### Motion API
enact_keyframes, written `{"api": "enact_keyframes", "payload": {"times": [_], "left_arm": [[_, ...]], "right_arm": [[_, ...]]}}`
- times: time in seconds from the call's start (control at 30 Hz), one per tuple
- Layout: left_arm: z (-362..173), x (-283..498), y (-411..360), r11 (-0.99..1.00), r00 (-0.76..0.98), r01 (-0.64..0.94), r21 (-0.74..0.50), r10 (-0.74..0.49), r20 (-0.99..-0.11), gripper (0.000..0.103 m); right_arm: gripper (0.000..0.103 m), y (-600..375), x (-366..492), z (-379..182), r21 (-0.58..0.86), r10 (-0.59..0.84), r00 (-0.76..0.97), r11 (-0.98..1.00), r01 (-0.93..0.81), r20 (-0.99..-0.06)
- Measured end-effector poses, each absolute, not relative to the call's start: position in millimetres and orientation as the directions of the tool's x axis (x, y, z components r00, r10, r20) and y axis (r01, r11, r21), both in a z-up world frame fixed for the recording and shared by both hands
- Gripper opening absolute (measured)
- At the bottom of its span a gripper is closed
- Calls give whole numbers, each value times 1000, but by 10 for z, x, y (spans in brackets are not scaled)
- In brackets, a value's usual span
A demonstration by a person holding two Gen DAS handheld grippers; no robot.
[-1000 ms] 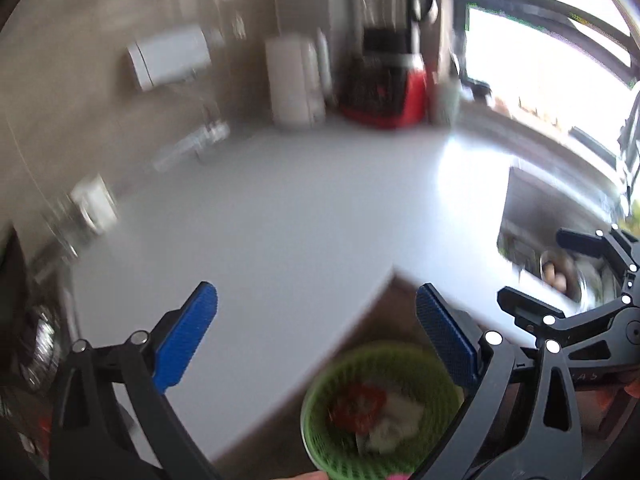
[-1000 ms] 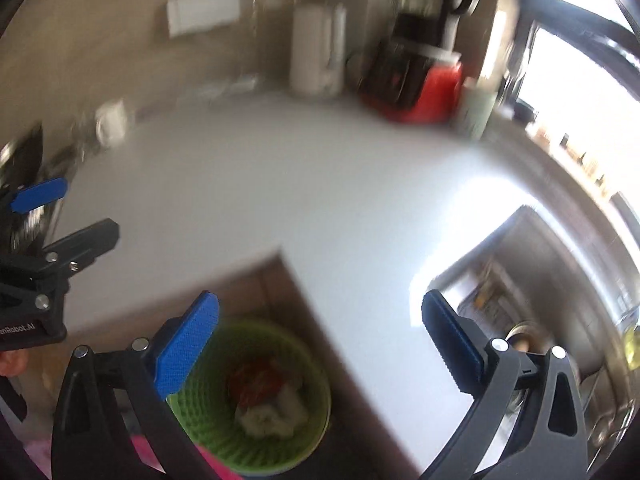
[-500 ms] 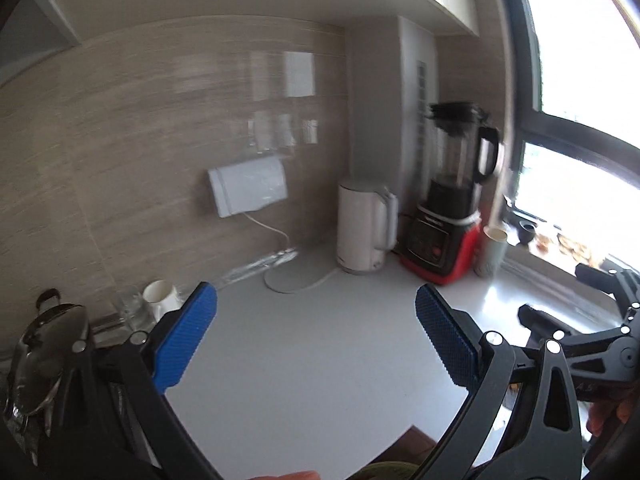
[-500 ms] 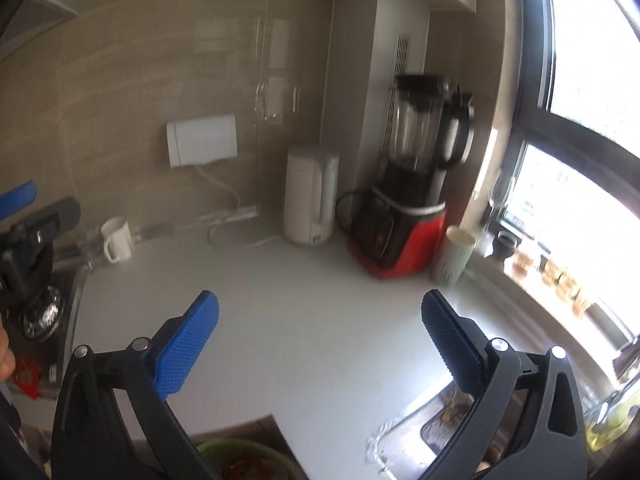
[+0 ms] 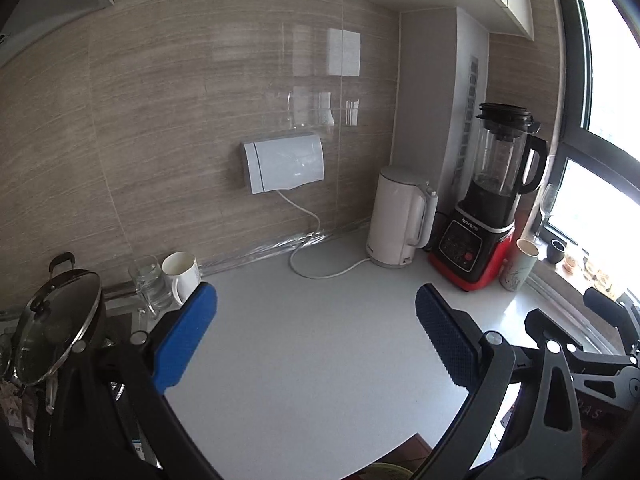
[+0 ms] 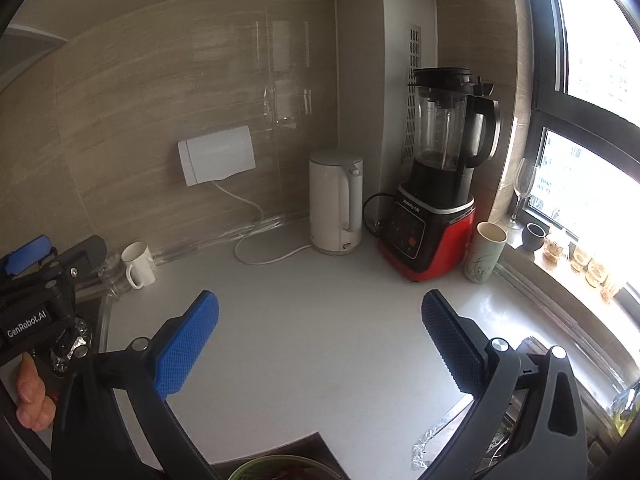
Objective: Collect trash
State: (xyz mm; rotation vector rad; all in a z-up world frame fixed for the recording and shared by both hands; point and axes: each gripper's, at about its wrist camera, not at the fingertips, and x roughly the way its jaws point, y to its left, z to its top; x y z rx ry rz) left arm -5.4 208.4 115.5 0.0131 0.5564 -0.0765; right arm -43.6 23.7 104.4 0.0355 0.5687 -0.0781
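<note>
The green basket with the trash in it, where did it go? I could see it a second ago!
Both grippers tilted up from the floor to face the wall. The green basket slid down to the bottom edge of both views. The left gripper and right gripper stayed open and empty. The kettle and blender did not move on the counter.

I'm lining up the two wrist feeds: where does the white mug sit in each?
Left wrist view: white mug at lower left, beside a clear glass, near the pot lid.
Right wrist view: the mug at left of centre, against the wall base.
Shared landmark: the white kettle, beside the red blender.
</note>
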Motion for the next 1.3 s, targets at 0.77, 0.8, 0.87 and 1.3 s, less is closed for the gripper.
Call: {"api": "enact_keyframes", "payload": {"times": [0.77, 0.8, 0.87, 1.3], "left_arm": [[1132, 79, 2058, 997, 848, 73, -4, -64, -526, 95], [1126, 85, 2047, 997, 848, 78, -2, -67, -526, 95], [1120, 72, 2033, 997, 848, 82, 0, -69, -525, 95], [1107, 74, 1982, 998, 862, 56, 37, -29, -506, 95]], "right_arm": [[101, 222, -482, 1063, 26, -62, 856, 996, 88, -513], [101, 220, -481, 1062, 26, -61, 856, 996, 87, -514], [101, 221, -482, 1060, 28, -60, 855, 996, 87, -516], [101, 259, -451, 1042, 32, -51, 851, 996, 79, -522]]}}
